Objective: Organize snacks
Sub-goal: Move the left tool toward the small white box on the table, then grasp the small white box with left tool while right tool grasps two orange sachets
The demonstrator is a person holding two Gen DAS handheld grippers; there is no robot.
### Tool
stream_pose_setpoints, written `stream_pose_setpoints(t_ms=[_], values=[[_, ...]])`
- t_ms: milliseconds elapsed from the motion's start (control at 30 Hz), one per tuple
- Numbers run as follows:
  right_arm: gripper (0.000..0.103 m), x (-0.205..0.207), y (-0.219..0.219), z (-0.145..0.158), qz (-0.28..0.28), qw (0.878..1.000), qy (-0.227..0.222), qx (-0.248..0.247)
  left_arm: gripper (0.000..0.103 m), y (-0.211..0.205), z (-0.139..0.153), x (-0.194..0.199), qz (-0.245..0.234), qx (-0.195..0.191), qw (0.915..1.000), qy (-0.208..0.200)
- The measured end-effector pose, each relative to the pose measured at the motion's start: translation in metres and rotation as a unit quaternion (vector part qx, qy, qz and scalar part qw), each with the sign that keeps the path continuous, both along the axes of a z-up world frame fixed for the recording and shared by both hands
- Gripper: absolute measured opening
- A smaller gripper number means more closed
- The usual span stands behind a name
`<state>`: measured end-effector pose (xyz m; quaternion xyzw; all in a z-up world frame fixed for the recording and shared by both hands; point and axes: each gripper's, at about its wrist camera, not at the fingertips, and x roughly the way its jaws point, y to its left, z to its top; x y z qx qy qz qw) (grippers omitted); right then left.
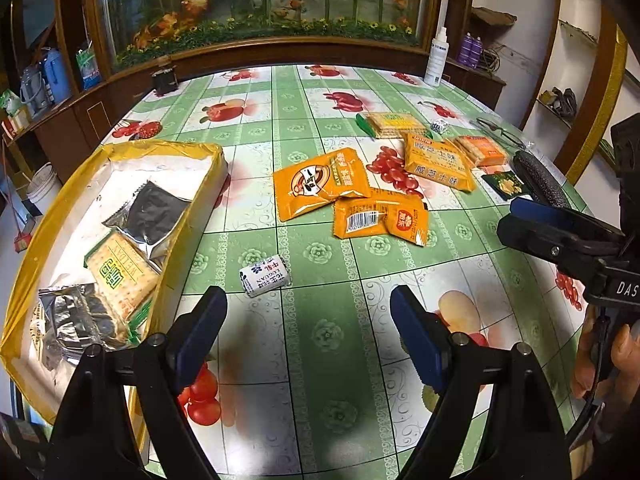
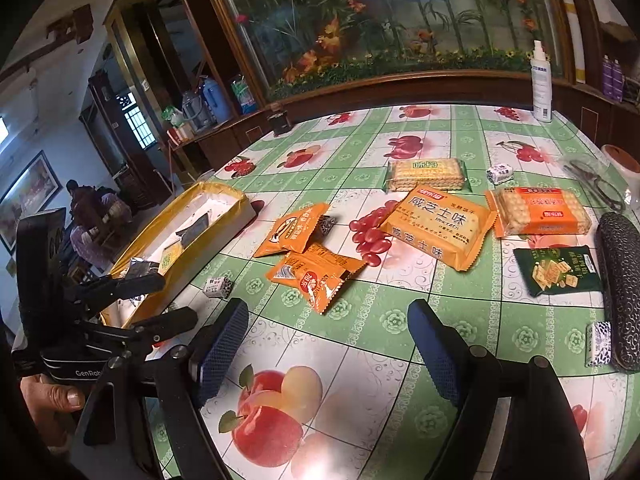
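Note:
A yellow-rimmed box [image 1: 204, 151] [image 2: 236, 196] sits at the table's left with a cracker pack [image 1: 120, 276] and silver-black packets [image 1: 152, 212] inside. Two orange packets [image 1: 320, 184] [image 1: 380, 220] lie mid-table, also in the right wrist view [image 2: 292, 230] [image 2: 316, 276]. A small white candy [image 1: 265, 274] [image 2: 217, 286] lies beside the box. An orange cheese-cracker pack [image 2: 436, 226], a green cracker pack [image 2: 426, 174] and an orange cracker pack [image 2: 542, 212] lie farther back. My left gripper [image 1: 308, 312] is open and empty, just short of the candy. My right gripper [image 2: 328, 328] is open and empty over the table.
A dark green packet [image 2: 558, 270], a black patterned case [image 2: 620, 292], scissors [image 2: 596, 184], two more small candies [image 2: 500, 173] [image 2: 599, 343] and a white spray bottle [image 2: 541, 80] are at the right. A wooden-framed aquarium [image 2: 400, 20] stands behind the table.

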<state>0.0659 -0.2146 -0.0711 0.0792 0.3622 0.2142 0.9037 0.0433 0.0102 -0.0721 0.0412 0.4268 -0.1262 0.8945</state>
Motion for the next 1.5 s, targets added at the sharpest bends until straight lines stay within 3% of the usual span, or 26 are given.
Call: stream_pose_setpoints(t_ms=[367, 800, 1100, 1367, 1500], values=[[0.084, 0.016, 0.022, -0.005, 0.042, 0.999, 0.003, -0.013, 0.084, 0.013, -0.015, 0.021, -0.01, -0.006, 0.9998, 0.018], [0.084, 0.056, 0.069, -0.01, 0.153, 0.984, -0.019, -0.092, 0.084, 0.013, -0.036, 0.047, -0.047, 0.018, 0.9977, 0.044], [0.084, 0.081, 0.08, -0.027, 0.19, 0.975, 0.002, -0.117, 0.084, 0.01, -0.038, 0.052, -0.071, 0.054, 0.9956, 0.031], [0.081, 0.09, 0.094, -0.045, 0.215, 0.965, 0.024, -0.145, 0.084, 0.001, -0.041, 0.056, -0.119, 0.055, 0.9908, 0.033], [0.067, 0.089, 0.092, -0.045, 0.205, 0.967, 0.021, -0.15, 0.055, 0.007, -0.038, 0.057, -0.115, 0.049, 0.9916, 0.033]])
